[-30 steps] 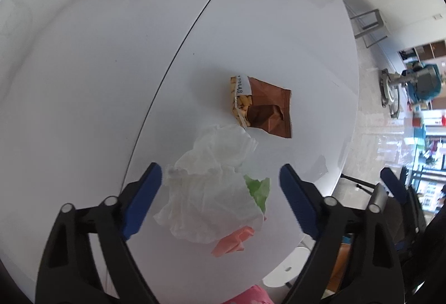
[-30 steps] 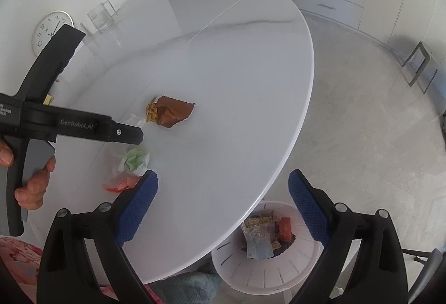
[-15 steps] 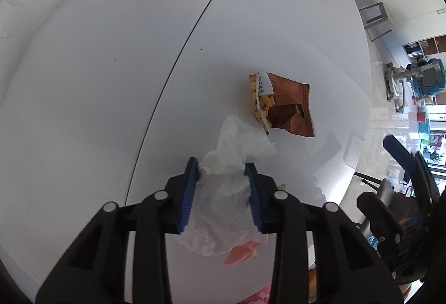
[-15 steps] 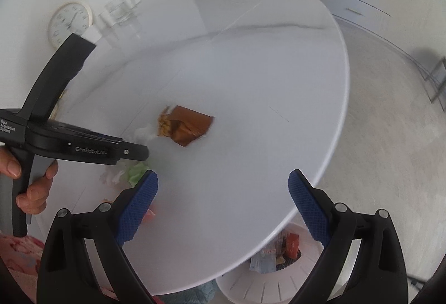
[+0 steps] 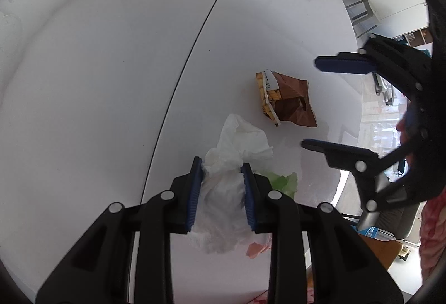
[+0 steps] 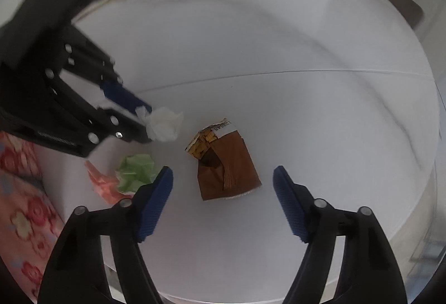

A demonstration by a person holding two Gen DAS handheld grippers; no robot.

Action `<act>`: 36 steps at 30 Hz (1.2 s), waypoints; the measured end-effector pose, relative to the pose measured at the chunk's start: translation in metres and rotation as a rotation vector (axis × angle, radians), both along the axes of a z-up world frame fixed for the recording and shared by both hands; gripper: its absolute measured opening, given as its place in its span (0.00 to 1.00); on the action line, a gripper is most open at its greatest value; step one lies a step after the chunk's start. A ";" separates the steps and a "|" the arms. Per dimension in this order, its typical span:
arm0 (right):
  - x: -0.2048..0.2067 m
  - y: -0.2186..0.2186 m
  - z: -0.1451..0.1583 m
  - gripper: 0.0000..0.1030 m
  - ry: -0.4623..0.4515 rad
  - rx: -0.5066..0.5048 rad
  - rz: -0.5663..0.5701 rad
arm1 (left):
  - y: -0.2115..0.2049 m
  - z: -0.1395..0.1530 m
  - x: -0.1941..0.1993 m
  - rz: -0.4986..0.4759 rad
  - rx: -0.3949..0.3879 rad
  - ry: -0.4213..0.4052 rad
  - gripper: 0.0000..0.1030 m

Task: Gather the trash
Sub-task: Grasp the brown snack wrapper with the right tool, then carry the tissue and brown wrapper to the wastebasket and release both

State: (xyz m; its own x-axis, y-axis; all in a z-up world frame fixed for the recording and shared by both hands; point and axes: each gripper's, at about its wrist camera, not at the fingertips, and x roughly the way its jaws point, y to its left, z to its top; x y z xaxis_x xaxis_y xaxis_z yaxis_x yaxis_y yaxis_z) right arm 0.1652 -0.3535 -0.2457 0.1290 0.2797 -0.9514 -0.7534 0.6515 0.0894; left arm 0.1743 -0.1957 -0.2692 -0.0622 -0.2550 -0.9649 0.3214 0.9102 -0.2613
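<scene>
Left gripper [image 5: 220, 168] pinching the white tissue wad [image 5: 231, 161]; right gripper [image 6: 223, 178] hanging over the brown snack wrapper [image 6: 225, 164], jaws apart.

Between the left jaws the wad is crushing in readily: light, soft, likely to tear or shed if tugged, so a grip across its bulk is looking sound; these jaws have just been closing onto it. Right jaws have just been narrowing, nothing touching the pads [image 6: 156, 200]; the wrapper is lying flat on the surface [image 6: 306, 114] between and just beyond them, thin, crinkly, probably slippery, best taken across its puffed middle fold. Green scrap [image 6: 136, 171] and pink scrap [image 6: 101, 184] are sitting beside the right gripper's left jaw, partly hidden behind it. Wrapper contents unclear; far objects blurring out.
</scene>
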 end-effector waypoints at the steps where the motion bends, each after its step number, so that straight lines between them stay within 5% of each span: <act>1: 0.003 0.005 -0.002 0.67 0.004 -0.015 0.037 | 0.003 0.000 0.001 0.001 0.001 -0.003 0.27; 11: 0.023 0.048 -0.016 0.43 0.044 -0.105 0.191 | 0.015 0.000 -0.008 -0.017 -0.009 -0.023 0.27; 17: 0.032 0.050 -0.009 0.28 0.040 -0.087 0.157 | 0.015 0.002 -0.014 -0.008 -0.003 -0.042 0.25; 27: 0.037 0.056 0.014 0.28 -0.002 -0.034 0.008 | 0.023 0.014 -0.020 0.013 0.008 -0.095 0.24; 36: 0.010 0.070 0.075 0.29 -0.125 0.059 -0.194 | 0.051 0.070 -0.043 0.011 -0.019 -0.233 0.24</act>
